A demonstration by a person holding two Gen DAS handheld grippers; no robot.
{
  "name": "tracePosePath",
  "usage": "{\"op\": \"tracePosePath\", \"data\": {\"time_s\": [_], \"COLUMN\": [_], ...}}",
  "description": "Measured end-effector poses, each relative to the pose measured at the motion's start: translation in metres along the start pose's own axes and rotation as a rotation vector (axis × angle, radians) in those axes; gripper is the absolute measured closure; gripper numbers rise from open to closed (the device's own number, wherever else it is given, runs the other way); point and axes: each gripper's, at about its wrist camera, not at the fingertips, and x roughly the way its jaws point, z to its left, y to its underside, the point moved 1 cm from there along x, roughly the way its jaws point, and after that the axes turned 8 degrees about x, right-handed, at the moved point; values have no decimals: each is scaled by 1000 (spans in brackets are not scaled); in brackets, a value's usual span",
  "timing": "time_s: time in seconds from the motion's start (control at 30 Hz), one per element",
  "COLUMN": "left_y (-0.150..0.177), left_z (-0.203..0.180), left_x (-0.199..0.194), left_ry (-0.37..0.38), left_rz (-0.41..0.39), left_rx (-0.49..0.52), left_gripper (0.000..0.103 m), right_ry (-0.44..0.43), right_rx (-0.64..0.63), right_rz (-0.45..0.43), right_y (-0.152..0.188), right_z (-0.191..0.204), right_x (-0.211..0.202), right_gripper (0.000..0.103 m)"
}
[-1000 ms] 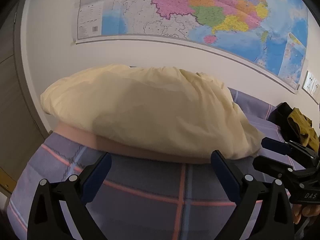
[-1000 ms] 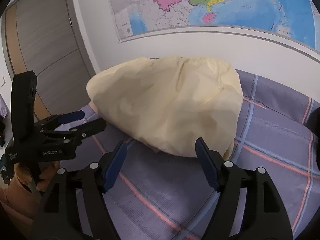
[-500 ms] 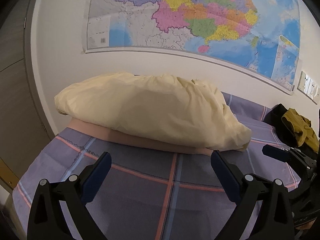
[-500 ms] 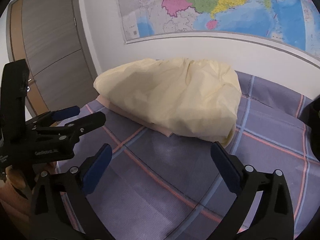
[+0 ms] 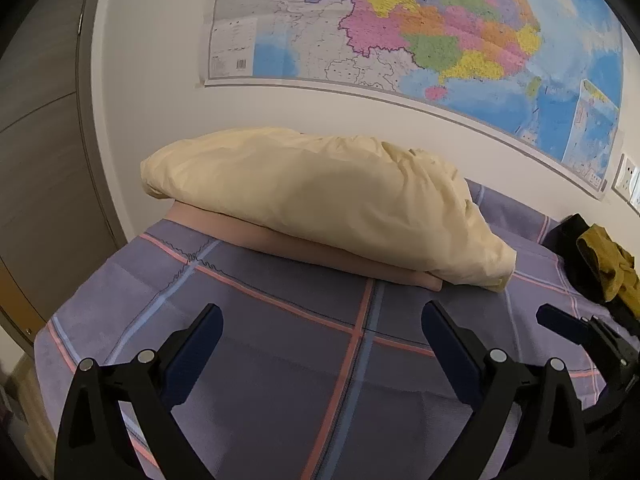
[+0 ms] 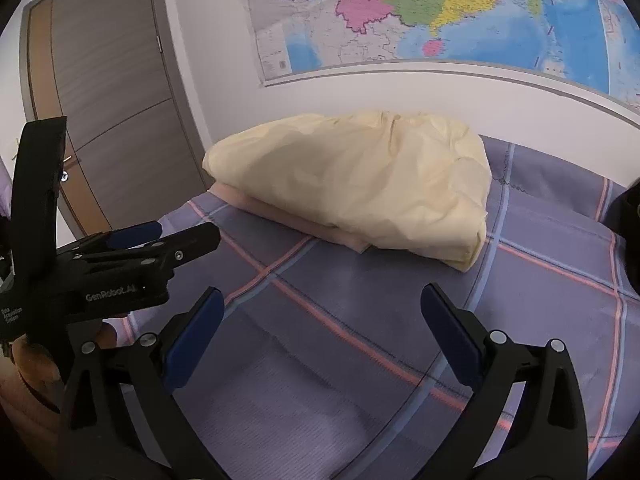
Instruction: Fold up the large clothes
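A folded pale yellow garment [image 5: 320,200] lies on top of a folded pink one [image 5: 304,248] at the far side of the bed, by the wall. It also shows in the right wrist view [image 6: 360,188], on the pink garment [image 6: 272,216]. My left gripper [image 5: 320,344] is open and empty, held back from the stack above the bedsheet. My right gripper [image 6: 320,328] is open and empty too. The left gripper also shows in the right wrist view [image 6: 160,236], at the left. The right gripper's tip shows in the left wrist view [image 5: 560,320], at the right.
The bed has a purple plaid sheet [image 5: 280,340]. A pile of black and olive clothes [image 5: 600,264] lies at the right on the bed. A map [image 5: 400,32] hangs on the wall behind. A wooden door [image 6: 100,120] stands at the left.
Both grippers have drawn back from the yellow and pink stack, which now looks smaller and farther away. The right gripper's jaws have opened wider.
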Motion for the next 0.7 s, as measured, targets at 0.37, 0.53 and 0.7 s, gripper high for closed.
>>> {"op": "tracePosePath", "data": {"time_s": [0.37, 0.53, 0.7], "left_y": [5, 6, 7], "left_z": [-4, -4, -4], "left_x": [-7, -9, -11], "left_ry": [-28, -38, -44], "left_rz": [-6, -11, -13], "left_rx": [22, 29, 31], "left_gripper": [7, 7, 7], "right_ry": [2, 5, -5], "right_rx": [10, 10, 10], "right_rz": [-9, -14, -6], "right_y": [5, 6, 7], "right_z": [1, 2, 2], "right_x": [-7, -8, -8], "right_gripper": [6, 6, 6]}}
